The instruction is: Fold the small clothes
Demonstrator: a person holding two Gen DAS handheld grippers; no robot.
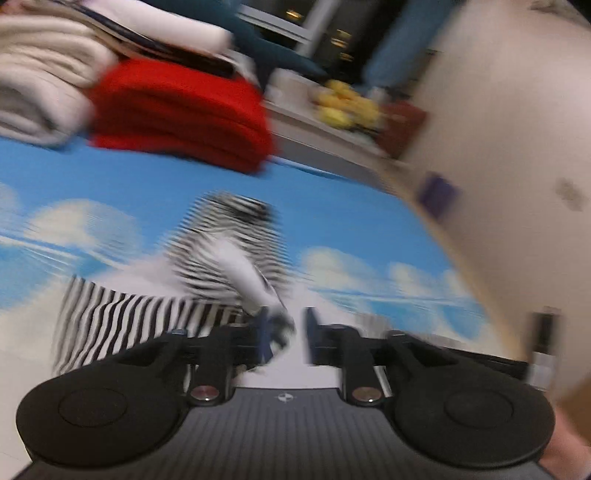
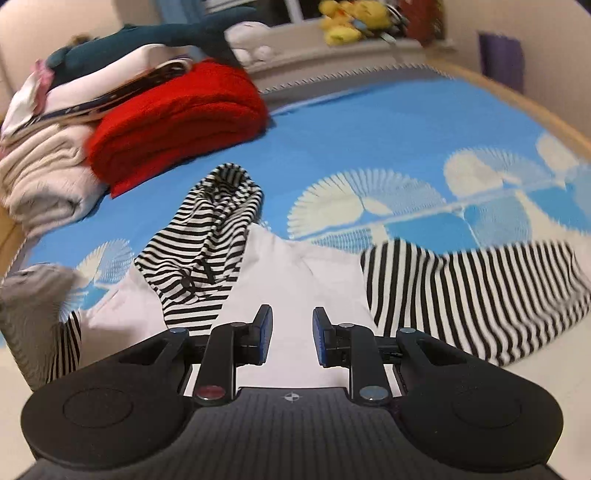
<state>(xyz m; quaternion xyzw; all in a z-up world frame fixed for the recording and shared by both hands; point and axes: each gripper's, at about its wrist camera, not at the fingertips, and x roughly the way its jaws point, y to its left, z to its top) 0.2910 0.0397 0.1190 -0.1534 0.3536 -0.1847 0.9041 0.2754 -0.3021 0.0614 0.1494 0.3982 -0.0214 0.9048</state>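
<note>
A small black-and-white striped garment (image 2: 207, 236) with a white middle part (image 2: 288, 273) lies spread on the blue cloud-print bedcover (image 2: 369, 129). One striped sleeve (image 2: 472, 295) reaches out to the right. My right gripper (image 2: 291, 336) hovers over the white part, open, with nothing between its fingers. The left wrist view is blurred. There the striped garment (image 1: 221, 251) rises in a bunched fold towards my left gripper (image 1: 288, 339). Its jaws stand apart, and a striped end of cloth rests against the left finger (image 1: 264, 332) without being pinched.
A folded red blanket (image 2: 177, 118) and a cream pile (image 2: 44, 177) sit at the back left of the bed, with a dark blue plush (image 2: 155, 37) on top. Yellow soft toys (image 2: 351, 22) stand on a shelf behind. The bed's wooden edge (image 2: 535, 107) runs along the right.
</note>
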